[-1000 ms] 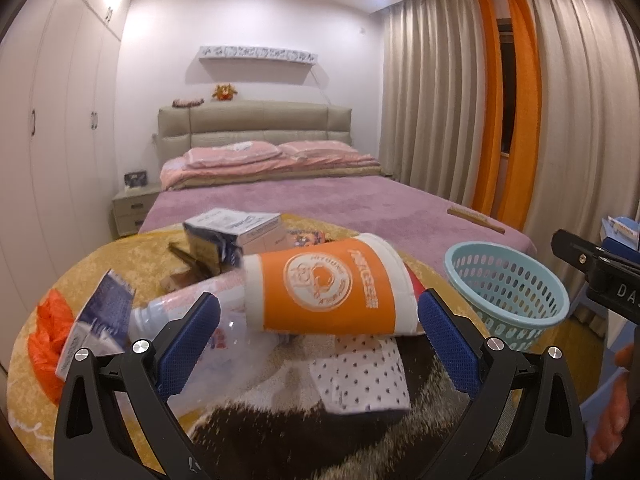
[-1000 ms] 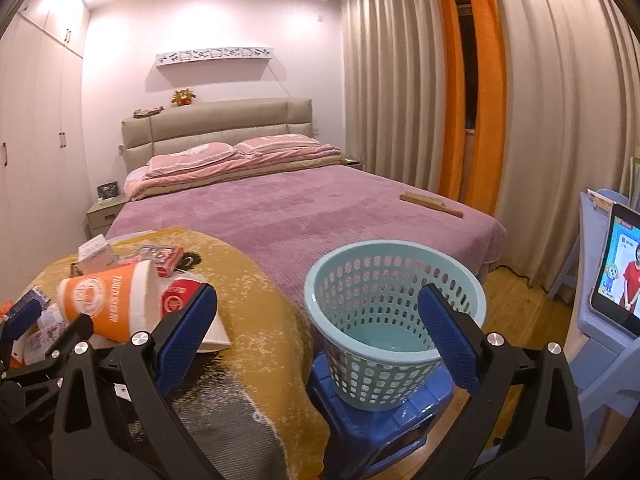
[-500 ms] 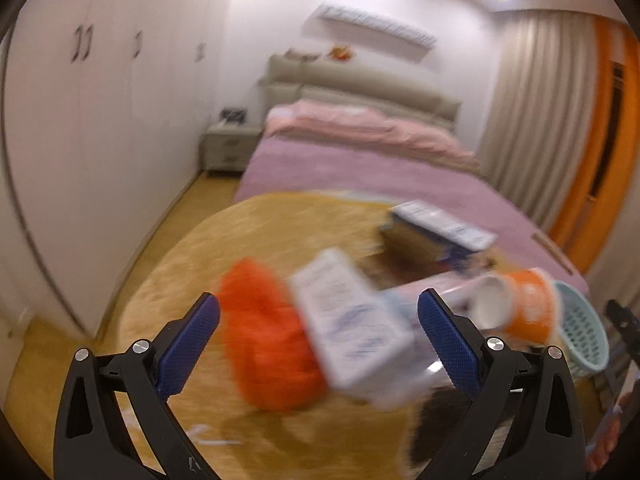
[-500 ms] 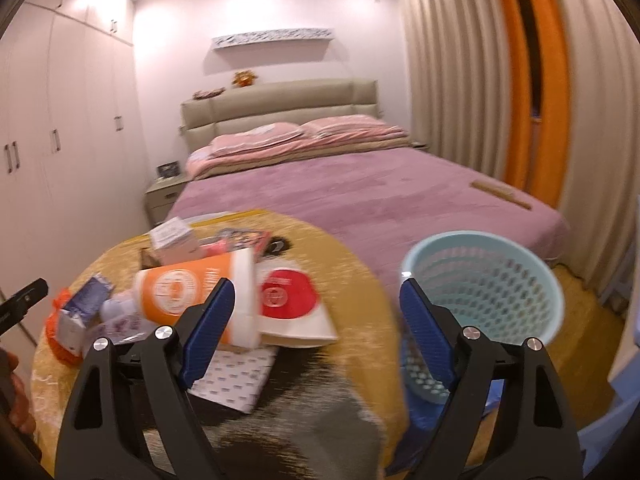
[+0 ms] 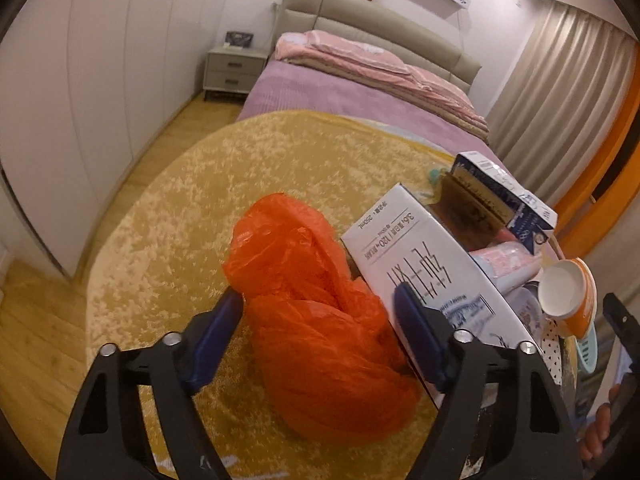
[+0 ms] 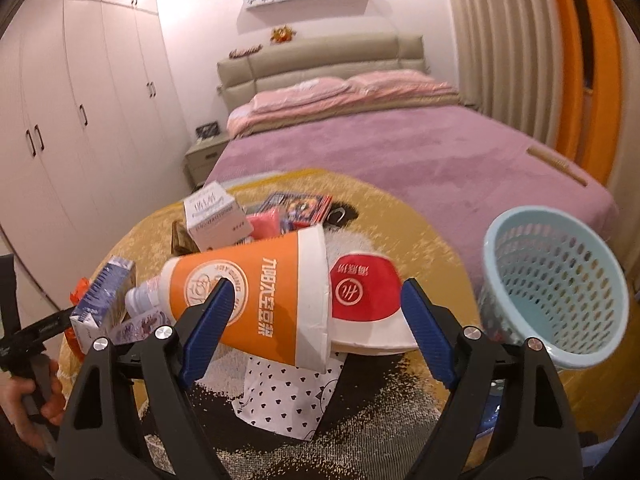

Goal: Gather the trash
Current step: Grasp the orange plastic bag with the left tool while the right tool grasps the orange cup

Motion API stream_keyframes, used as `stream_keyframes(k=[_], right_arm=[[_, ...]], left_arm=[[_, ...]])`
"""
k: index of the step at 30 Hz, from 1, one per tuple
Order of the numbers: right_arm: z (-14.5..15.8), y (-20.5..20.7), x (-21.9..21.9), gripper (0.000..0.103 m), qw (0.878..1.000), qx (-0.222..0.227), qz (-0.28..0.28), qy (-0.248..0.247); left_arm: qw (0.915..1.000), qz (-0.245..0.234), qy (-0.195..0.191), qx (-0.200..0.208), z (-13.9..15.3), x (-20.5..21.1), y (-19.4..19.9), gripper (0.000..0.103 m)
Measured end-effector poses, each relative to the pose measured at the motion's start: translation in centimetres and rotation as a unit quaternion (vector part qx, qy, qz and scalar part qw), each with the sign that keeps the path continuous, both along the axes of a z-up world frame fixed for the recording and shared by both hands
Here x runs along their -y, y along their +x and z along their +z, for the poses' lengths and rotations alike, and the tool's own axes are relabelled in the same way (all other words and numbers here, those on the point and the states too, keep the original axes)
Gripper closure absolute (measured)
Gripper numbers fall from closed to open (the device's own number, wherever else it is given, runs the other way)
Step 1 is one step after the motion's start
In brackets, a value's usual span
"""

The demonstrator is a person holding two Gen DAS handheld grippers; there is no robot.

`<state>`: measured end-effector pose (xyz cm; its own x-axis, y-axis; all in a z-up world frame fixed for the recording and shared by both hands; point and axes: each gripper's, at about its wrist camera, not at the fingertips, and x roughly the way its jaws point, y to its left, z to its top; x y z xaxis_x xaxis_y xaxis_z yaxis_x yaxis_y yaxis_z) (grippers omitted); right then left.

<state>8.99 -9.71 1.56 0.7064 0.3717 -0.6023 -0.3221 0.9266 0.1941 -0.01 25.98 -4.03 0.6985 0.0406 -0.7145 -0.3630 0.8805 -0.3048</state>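
At lower centre of the left wrist view, the left hand-held gripper (image 5: 318, 334) is closing around the crumpled orange plastic bag (image 5: 316, 312) on the yellow surface (image 5: 168, 216), pads not yet pressing; the right hand-held gripper (image 6: 316, 328) hangs unclenched over the tipped orange cup (image 6: 256, 300).

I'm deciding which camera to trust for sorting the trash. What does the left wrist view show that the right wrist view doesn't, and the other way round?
Only the left wrist view shows the whole orange plastic bag, sitting between the left gripper fingers as they close, not yet pressed.

Only the right wrist view shows the red-and-white paper bowl and the polka-dot paper, with the open right gripper framing the pile.

Both show the orange paper cup, the white milk carton, the light blue basket and the bed.
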Motion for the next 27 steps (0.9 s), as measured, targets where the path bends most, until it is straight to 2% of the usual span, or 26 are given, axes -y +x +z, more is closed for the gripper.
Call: stream_keyframes(k=[6,10,12,14,17,21,25,26,27], right_arm=[[-1.5,1.8,-0.8,0.019,0.997,-0.046,0.044,0.032],[-1.8,1.8,-1.6,0.019,0.995,-0.050,0.078,0.042],[-1.8,1.6,-1.8,0.027,0.993,-0.051,0.095,0.049],[-1.8,1.2,-1.9,0.047,0.990,-0.055,0.114,0.055],[-2.0,0.6,-2.4,0.068,0.986,-0.064,0.143,0.064],[-1.9,-0.5,-3.5,0.069,0.981,-0.068,0.168,0.070],[-2.2,-0.6,-4.9,0.069,0.976,-0.083,0.183,0.083],[-2.0,-0.8,-5.1,0.077,0.976,-0.079,0.185,0.083],[-1.8,-1.2,-5.3,0.084,0.975,-0.074,0.192,0.085]], left_arm=[[0.9999,-0.004,-0.008,-0.011,-0.9,0.4,0.1,0.031],[0.9999,-0.007,-0.001,-0.013,-0.7,0.8,-0.2,0.034],[0.9999,-0.009,0.002,-0.014,-0.7,0.8,-0.5,0.037],[0.9999,-0.008,0.005,-0.014,-0.5,0.8,-0.6,0.039],[0.9998,-0.006,0.012,-0.014,-0.5,1.1,-0.7,0.041],[0.9994,-0.009,0.028,-0.016,-0.3,1.6,-0.4,0.041],[0.9995,-0.014,0.021,-0.017,-0.4,1.5,0.1,0.041],[0.9995,-0.013,0.021,-0.017,-0.5,1.6,0.3,0.045],[0.9996,-0.015,0.021,-0.015,-0.4,1.7,0.3,0.054]])
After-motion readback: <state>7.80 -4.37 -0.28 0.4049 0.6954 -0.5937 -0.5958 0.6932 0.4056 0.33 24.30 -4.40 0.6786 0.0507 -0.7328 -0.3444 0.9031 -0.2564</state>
